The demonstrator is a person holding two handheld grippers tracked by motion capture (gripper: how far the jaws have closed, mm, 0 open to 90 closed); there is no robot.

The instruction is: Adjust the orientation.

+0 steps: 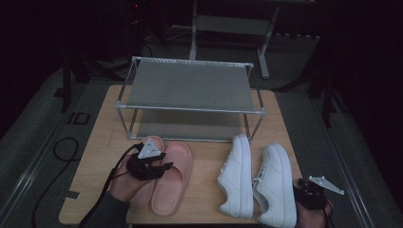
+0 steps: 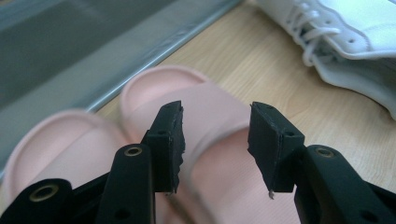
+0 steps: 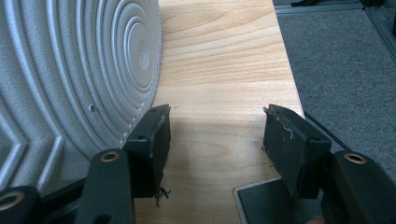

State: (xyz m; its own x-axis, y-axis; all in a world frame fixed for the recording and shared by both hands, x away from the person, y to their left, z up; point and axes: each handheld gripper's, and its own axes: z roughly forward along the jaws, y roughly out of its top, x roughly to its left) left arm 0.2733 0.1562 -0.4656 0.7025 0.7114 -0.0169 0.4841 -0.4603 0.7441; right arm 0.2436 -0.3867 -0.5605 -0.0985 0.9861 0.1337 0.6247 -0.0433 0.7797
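The pink slides (image 1: 166,175) lie side by side on the left half of the wooden table (image 1: 204,161), toes toward the metal shoe rack (image 1: 190,90). The left tool (image 1: 164,167) hovers over them, its jaws apart with nothing between them; in the left gripper view they frame the strap of one slide (image 2: 210,121). To the right lie two white sneakers (image 1: 256,178), tipped on their sides. The right tool (image 3: 215,135) sits at the table's near right corner, jaws wide and empty, beside a sneaker's ribbed sole (image 3: 70,74).
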